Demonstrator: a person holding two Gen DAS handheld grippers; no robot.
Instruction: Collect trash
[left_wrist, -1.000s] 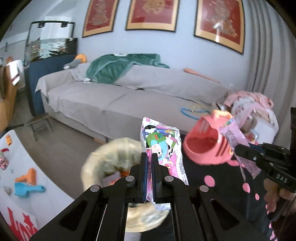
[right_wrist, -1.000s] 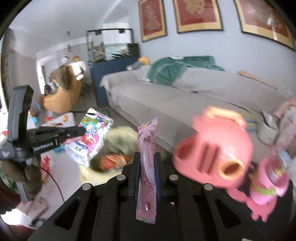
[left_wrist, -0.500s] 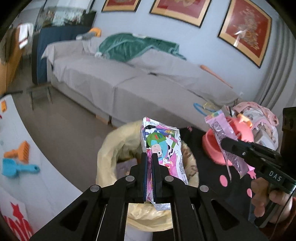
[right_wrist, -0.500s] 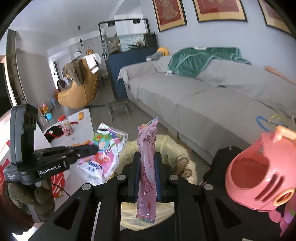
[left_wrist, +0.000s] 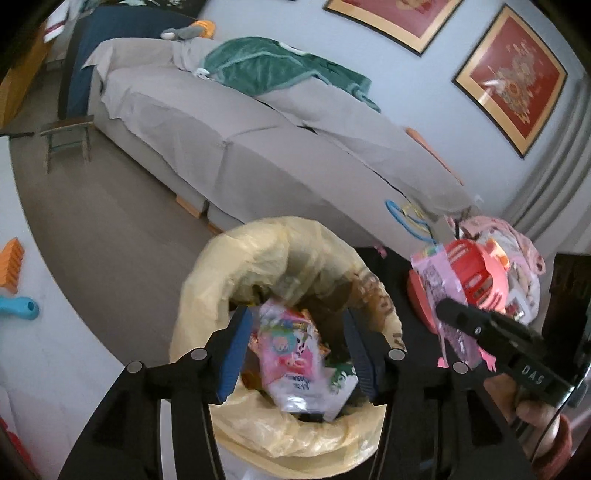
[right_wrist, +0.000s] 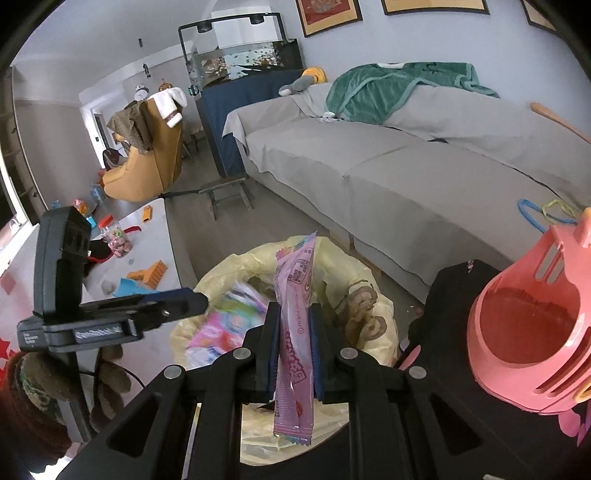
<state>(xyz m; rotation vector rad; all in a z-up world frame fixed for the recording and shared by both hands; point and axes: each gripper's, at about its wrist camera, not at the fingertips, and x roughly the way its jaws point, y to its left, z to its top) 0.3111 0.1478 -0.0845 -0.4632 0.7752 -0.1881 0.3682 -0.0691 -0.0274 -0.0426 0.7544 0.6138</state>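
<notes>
A bin lined with a yellow bag (left_wrist: 236, 266) (right_wrist: 343, 266) stands on the floor before the sofa. My left gripper (left_wrist: 297, 343) hangs over its mouth with its jaws opening. The colourful snack wrapper (left_wrist: 291, 354) (right_wrist: 218, 328) is blurred between the fingers, free of the pads, over the other trash inside. My right gripper (right_wrist: 293, 350) is shut on a long pink wrapper (right_wrist: 295, 332) that stands upright above the bin's near rim. In the left wrist view the same pink wrapper (left_wrist: 439, 280) shows at the tip of the right gripper (left_wrist: 448, 308).
A pink plastic toy (right_wrist: 528, 332) stands on a black stool (right_wrist: 450, 288) right of the bin. A grey sofa (right_wrist: 406, 177) runs behind. A white low table (right_wrist: 155, 236) with toys lies to the left, near a small wooden stool (right_wrist: 225, 192).
My left gripper has dropped over the bin and spread its jaws, and the snack wrapper has left the pads. The right gripper has swung left over the bin, still clamped on the pink wrapper.
</notes>
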